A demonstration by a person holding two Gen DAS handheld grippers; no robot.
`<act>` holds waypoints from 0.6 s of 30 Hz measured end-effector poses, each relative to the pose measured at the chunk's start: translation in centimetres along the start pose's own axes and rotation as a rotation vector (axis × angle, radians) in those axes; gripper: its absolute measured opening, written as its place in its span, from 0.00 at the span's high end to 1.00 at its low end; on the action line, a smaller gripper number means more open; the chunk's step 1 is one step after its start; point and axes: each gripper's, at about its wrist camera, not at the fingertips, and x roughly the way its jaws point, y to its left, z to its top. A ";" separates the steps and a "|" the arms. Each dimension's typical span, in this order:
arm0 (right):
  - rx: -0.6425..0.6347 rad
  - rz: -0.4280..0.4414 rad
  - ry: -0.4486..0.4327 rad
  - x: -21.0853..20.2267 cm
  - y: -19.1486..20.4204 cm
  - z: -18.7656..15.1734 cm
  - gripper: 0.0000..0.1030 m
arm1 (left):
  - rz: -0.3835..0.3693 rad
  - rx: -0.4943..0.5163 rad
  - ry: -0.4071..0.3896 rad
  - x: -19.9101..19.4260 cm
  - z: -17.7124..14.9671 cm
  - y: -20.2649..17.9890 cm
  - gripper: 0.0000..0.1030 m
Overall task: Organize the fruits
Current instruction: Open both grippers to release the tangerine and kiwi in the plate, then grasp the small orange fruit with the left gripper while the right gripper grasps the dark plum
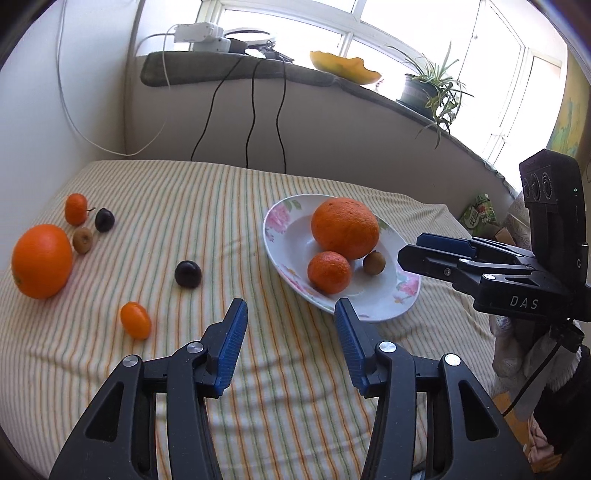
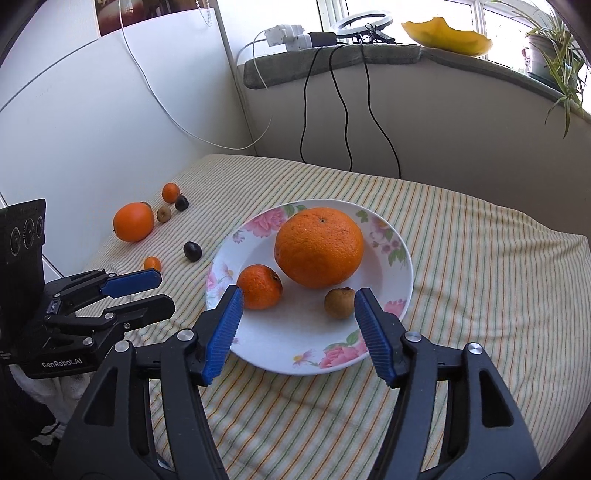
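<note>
A floral white plate point(image 2: 397, 275) point(image 1: 284, 240) holds a big orange point(image 2: 319, 246) point(image 1: 345, 228), a mandarin point(image 2: 259, 286) point(image 1: 328, 272) and a small brown fruit point(image 2: 339, 302) point(image 1: 374, 262). Loose on the striped cloth to the left lie a large orange point(image 1: 41, 261), a small mandarin point(image 1: 76, 209), a brown fruit point(image 1: 82, 240), two dark plums point(image 1: 104, 219) point(image 1: 188, 273) and a kumquat point(image 1: 136, 319). My left gripper point(image 1: 291, 317) is open and empty above the cloth, just left of the plate. My right gripper point(image 2: 298, 308) is open and empty over the plate's near side.
The striped cloth point(image 1: 184, 192) covers the table. A wall with hanging cables point(image 1: 253, 122) stands behind it. A sill above carries a yellow dish point(image 1: 343, 66), a potted plant point(image 1: 432, 88) and a power strip point(image 1: 195, 33).
</note>
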 end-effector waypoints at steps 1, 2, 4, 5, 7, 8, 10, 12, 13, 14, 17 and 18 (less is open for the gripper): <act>-0.009 0.007 -0.002 0.0 0.4 0.1 0.36 | 0.011 -0.006 -0.002 -0.3 -0.2 0.5 0.53; -0.017 0.015 -0.004 0.1 0.8 0.3 0.36 | 0.020 -0.013 -0.004 -0.6 -0.4 1.0 0.53; -0.031 0.033 -0.005 0.3 1.6 0.6 0.36 | 0.029 -0.034 -0.002 -1.0 -0.7 2.0 0.53; -0.038 0.040 -0.002 0.5 2.0 0.7 0.36 | 0.035 -0.044 -0.003 -1.2 -0.9 2.5 0.53; -0.051 0.050 0.004 1.0 2.8 1.1 0.36 | 0.051 -0.059 -0.007 -1.5 -1.2 3.4 0.53; -0.059 0.055 0.008 1.3 3.3 1.2 0.36 | 0.057 -0.067 -0.007 -1.6 -1.3 3.8 0.53; -0.076 0.066 0.016 1.9 4.1 1.5 0.36 | 0.069 -0.083 -0.009 -1.7 -1.4 4.5 0.53; -0.092 0.075 0.024 2.6 5.0 1.9 0.36 | 0.082 -0.093 -0.014 -1.9 -1.6 5.2 0.53; -0.099 0.079 0.027 2.9 5.3 2.0 0.36 | 0.089 -0.096 -0.018 -2.0 -1.6 5.5 0.53; -0.106 0.083 0.031 3.2 5.7 2.2 0.36 | 0.097 -0.098 -0.021 -2.0 -1.6 5.7 0.53; -0.131 0.096 0.046 4.3 6.8 2.8 0.36 | 0.113 -0.107 -0.023 -2.1 -1.6 6.5 0.53; -0.143 0.099 0.052 4.7 7.3 2.9 0.36 | 0.116 -0.110 -0.021 -2.0 -1.6 6.8 0.53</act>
